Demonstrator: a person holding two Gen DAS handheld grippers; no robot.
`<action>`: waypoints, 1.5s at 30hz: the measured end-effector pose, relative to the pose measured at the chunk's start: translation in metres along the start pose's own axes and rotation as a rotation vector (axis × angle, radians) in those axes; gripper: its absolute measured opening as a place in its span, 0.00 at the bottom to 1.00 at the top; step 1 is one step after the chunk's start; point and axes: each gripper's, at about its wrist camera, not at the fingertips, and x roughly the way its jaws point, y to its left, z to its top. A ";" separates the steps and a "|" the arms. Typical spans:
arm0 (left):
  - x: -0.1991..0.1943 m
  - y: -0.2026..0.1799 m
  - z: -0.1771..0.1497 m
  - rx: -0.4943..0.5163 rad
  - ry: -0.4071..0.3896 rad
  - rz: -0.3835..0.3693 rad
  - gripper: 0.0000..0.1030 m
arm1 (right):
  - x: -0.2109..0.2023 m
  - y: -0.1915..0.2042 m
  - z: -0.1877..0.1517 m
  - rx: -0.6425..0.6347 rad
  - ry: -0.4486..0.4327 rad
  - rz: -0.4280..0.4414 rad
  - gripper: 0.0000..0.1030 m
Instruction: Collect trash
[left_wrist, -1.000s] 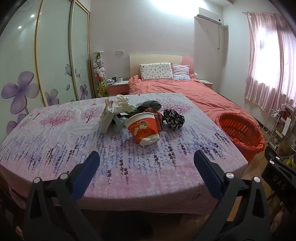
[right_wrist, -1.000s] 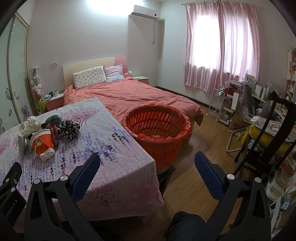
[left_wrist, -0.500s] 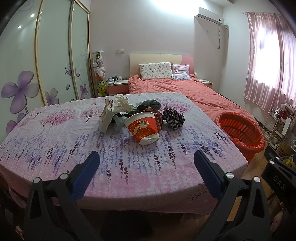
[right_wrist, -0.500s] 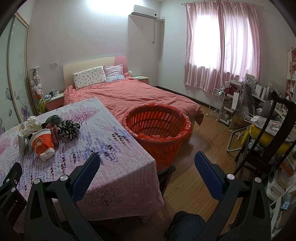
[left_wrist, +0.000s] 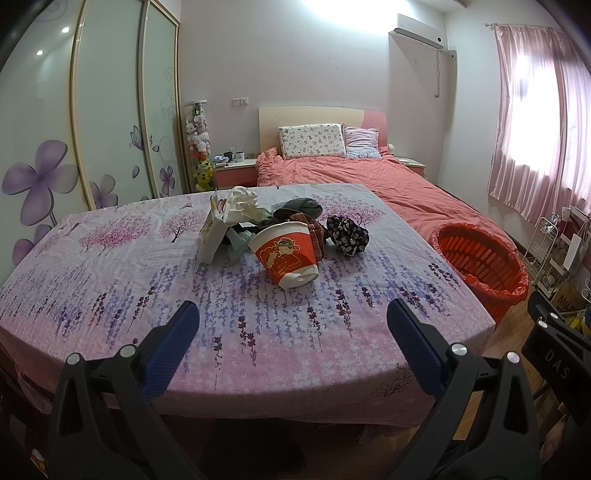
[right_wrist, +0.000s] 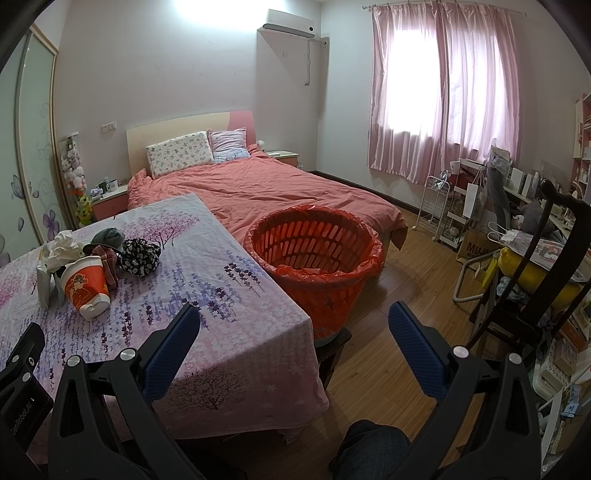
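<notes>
A pile of trash lies mid-table: a tipped red and white paper cup (left_wrist: 286, 256) (right_wrist: 85, 286), crumpled white paper (left_wrist: 240, 203), a white carton (left_wrist: 212, 238), a grey cloth (left_wrist: 301, 206) and a black floral wad (left_wrist: 347, 234) (right_wrist: 140, 256). An orange basket lined with a red bag (left_wrist: 480, 264) (right_wrist: 314, 254) stands off the table's right edge. My left gripper (left_wrist: 291, 332) is open and empty, over the table's near edge, short of the cup. My right gripper (right_wrist: 293, 336) is open and empty, above the table's right corner, facing the basket.
The table (left_wrist: 110, 266) wears a purple floral cloth. A bed with a coral cover (right_wrist: 266, 188) lies behind it. A wardrobe (left_wrist: 103, 110) stands on the left. A dark chair (right_wrist: 546, 266), a white trolley (right_wrist: 436, 206) and shelves crowd the right side. The floor is wooden (right_wrist: 406, 280).
Both grippers have held almost still. The view has shifted only slightly. Nothing was picked up or moved.
</notes>
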 end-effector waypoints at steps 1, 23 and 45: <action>0.000 0.000 0.000 0.000 0.000 0.000 0.96 | 0.000 0.000 0.000 0.000 0.001 0.000 0.98; 0.002 -0.002 0.001 -0.001 0.003 -0.001 0.96 | 0.000 0.000 0.000 0.000 0.002 0.001 0.98; 0.004 -0.005 0.000 -0.001 0.007 -0.002 0.96 | 0.002 0.000 0.000 0.001 0.004 0.001 0.98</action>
